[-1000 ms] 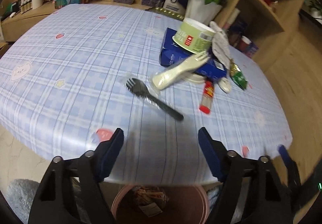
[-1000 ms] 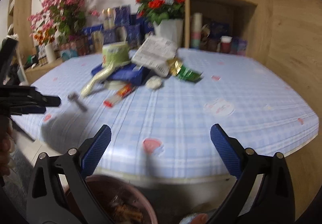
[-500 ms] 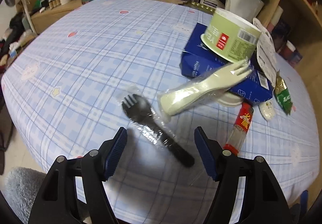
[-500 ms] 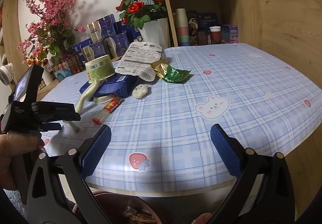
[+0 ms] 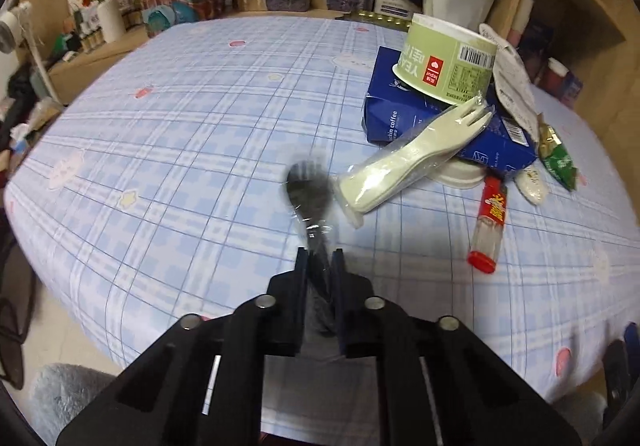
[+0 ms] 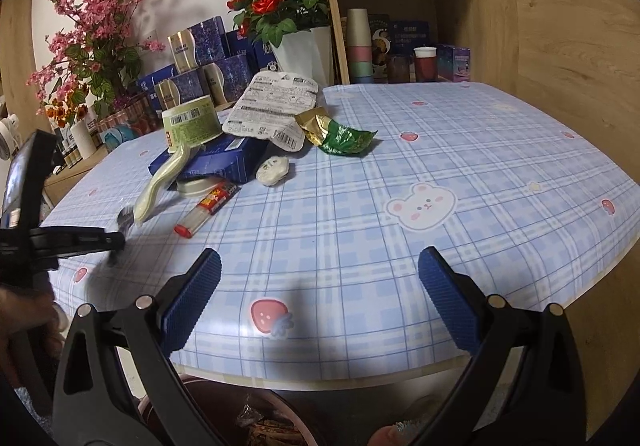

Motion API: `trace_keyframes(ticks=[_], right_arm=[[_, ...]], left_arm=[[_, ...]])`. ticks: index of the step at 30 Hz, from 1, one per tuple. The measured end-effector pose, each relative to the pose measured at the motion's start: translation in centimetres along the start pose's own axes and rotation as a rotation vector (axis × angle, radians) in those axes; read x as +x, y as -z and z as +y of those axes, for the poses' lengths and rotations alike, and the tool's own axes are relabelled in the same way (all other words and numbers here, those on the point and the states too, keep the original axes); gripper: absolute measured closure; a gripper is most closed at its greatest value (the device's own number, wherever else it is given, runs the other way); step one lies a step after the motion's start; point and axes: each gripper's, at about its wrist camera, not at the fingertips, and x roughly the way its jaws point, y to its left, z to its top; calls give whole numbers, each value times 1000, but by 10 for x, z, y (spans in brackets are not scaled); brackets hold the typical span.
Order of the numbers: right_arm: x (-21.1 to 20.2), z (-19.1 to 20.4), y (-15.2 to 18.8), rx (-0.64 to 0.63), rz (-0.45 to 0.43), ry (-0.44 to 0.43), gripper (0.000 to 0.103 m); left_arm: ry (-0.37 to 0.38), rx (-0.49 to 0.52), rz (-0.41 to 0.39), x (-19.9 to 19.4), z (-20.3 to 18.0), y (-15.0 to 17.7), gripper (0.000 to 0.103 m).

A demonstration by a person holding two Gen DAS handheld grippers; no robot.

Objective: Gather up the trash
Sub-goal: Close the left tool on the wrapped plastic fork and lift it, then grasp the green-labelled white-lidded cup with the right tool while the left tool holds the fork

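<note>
Wrapped spork (image 5: 308, 185) lies near the table's (image 5: 180, 133) front edge, handle between the closed left gripper (image 5: 320, 266) pads. Wrapped fork (image 5: 416, 153) lies just right of it, leaning on the coffee box (image 5: 404, 117). Paper tub (image 5: 448, 65) sits on that box. Tube (image 5: 490, 221) lies further right. Bin (image 6: 272, 422) stands below the front edge.

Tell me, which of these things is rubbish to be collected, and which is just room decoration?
Rubbish for collecting:
- black fork, wrapped, shut in the left gripper
- white fork in wrapper
- green tub
- blue coffee box
- red tube
- green wrapper
- bin below the table edge

Just standing about:
- rose pot
- pink blossoms
- stacked cups on the shelf
</note>
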Motion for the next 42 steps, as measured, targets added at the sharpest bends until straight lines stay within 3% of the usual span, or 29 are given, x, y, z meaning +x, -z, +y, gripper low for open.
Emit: trace_keyframes(ticks=[5,13,19,23,28,34,38,40,42], right_arm=[[5,4,3,-14,35,-13,6],[9,12,-5,-37,84,-16,6],[23,48,-65,-142,34,-89,6],[48,87,-110,-218,8,-162,6],[95,130,-140,-279,50,-190,6],[148,171,-151,-349,121,-142,6],[174,177,-154,-347,157,-82,6],[185,175,-157,-310,197,-88,7],[185,173,-160,-266,207,-140,28]], left_arm=[[61,-58,-12,-11,34,6,92],[135,-89,-100,-43,67,2,92],[180,-103,-154,-56,81,-11,92],[198,-127,-172,-59,94,-18,92],[194,-163,-180,-58,115,-23,92],[181,-187,-191,-58,138,-27,92],[184,-186,-190,-58,145,-26,93],[190,-177,-189,-59,147,-24,92],[197,-168,-191,-61,146,-22,92]])
